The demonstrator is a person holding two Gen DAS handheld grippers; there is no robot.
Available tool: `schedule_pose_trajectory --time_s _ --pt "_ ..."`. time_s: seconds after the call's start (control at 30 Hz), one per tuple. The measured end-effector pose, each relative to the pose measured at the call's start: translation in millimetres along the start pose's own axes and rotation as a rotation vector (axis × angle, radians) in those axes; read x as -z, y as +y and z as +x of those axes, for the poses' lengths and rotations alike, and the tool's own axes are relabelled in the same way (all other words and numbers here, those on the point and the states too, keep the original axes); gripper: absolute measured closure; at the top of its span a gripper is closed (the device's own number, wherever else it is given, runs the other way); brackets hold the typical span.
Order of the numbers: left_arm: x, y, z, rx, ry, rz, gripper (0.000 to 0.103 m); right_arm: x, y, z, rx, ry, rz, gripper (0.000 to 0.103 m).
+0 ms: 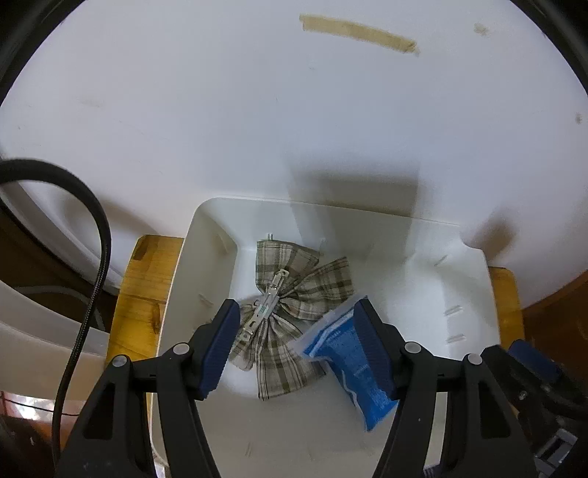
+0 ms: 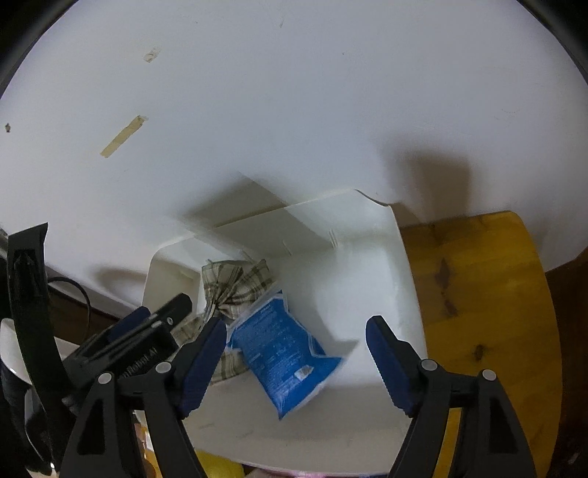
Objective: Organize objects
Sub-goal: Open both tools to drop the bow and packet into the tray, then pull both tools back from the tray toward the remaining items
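Observation:
A white plastic bin (image 1: 422, 294) holds a plaid fabric bow with a metal hair clip (image 1: 290, 294) and a blue printed packet (image 1: 352, 367) lying to the bow's right. My left gripper (image 1: 297, 310) hangs open over the bin, with the bow below the gap and nothing pinched. In the right wrist view my right gripper (image 2: 297, 325) is open above the blue packet (image 2: 283, 349), which lies flat on the floor of the bin (image 2: 367, 275) next to the bow (image 2: 235, 283). The left gripper (image 2: 154, 316) shows at the left, close beside it.
The bin rests on a yellow wooden board (image 2: 485, 312) against a white wall with a strip of tape (image 1: 360, 33). A black cable (image 1: 92, 257) loops at the left. Dark wood furniture (image 1: 551, 323) flanks the board.

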State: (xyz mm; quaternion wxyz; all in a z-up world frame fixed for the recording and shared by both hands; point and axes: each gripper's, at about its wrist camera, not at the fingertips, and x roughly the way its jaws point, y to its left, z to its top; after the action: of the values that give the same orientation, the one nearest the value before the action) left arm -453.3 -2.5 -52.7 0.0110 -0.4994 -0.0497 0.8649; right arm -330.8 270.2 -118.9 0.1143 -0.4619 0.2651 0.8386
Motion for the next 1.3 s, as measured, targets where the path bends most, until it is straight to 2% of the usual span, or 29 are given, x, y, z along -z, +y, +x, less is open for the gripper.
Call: schedule_pose_trajectory --time_s 0.4,0.67,0.87,1.13,1.3 --pt "7.9 -13.3 -51.6 0.039 -0.065 0.062 0.035 28.0 19.4 -68.3 0.039 -0.080 -0.110 0.024" --pt "24.8 -24.5 -82.9 0.045 -0.082 0.108 0.035 49.9 39.3 -104.3 0.070 -0.111 -0.197 0.024" --pt "36.5 -26.7 -119.2 0.046 -0.108 0.106 0.035 69.3 51.5 -134.1 0.102 -0.120 -0.250 0.024" --pt "60.7 -22.3 -175.2 0.039 -0.173 0.115 0.035 101.2 57.5 -191.4 0.076 -0.189 -0.278 0.024" --pt "83.2 -24.7 -210.2 0.060 -0.209 0.142 0.035 123.9 56.3 -226.4 0.071 -0.234 -0.302 0.024"
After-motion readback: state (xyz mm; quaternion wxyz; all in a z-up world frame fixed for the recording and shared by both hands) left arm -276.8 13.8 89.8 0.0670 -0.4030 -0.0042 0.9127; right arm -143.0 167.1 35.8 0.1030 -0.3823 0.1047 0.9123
